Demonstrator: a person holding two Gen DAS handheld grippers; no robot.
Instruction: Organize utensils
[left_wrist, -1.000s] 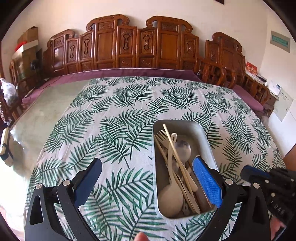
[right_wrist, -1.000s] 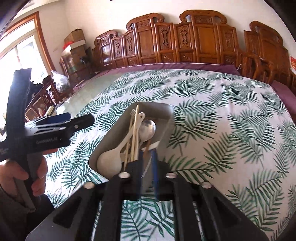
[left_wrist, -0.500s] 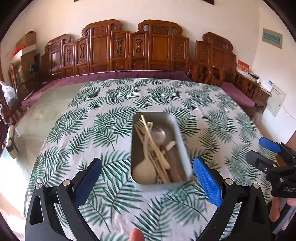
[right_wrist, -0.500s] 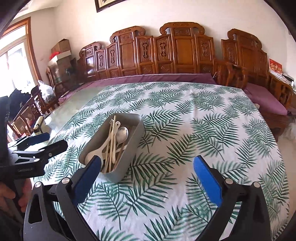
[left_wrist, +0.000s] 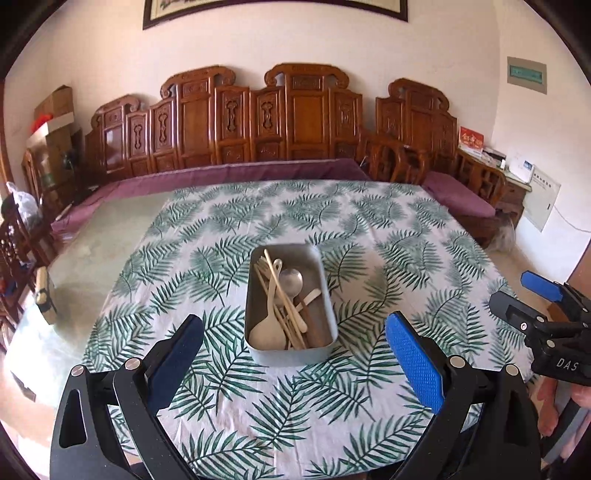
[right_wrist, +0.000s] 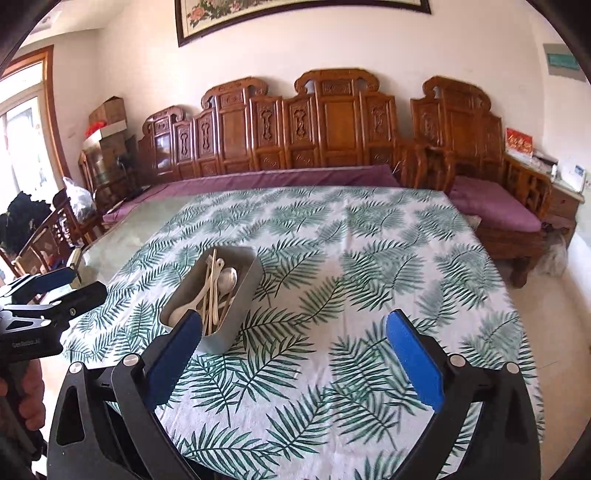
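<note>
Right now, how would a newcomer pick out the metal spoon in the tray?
On the leaf-print tablecloth sits one grey tray. Among its pale utensils, the metal spoon lies at the far end. It alone is shiny silver, with a round bowl; the rest look matte cream or wooden.

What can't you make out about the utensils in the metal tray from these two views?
- Right wrist view: the near end of the tray is covered by the right gripper's left finger.
- Left wrist view: the utensils overlap, so their count is unclear.
- Both views: the fork tines at the tray's far end are too small to tell apart.
- The left gripper hides nothing there.
</note>
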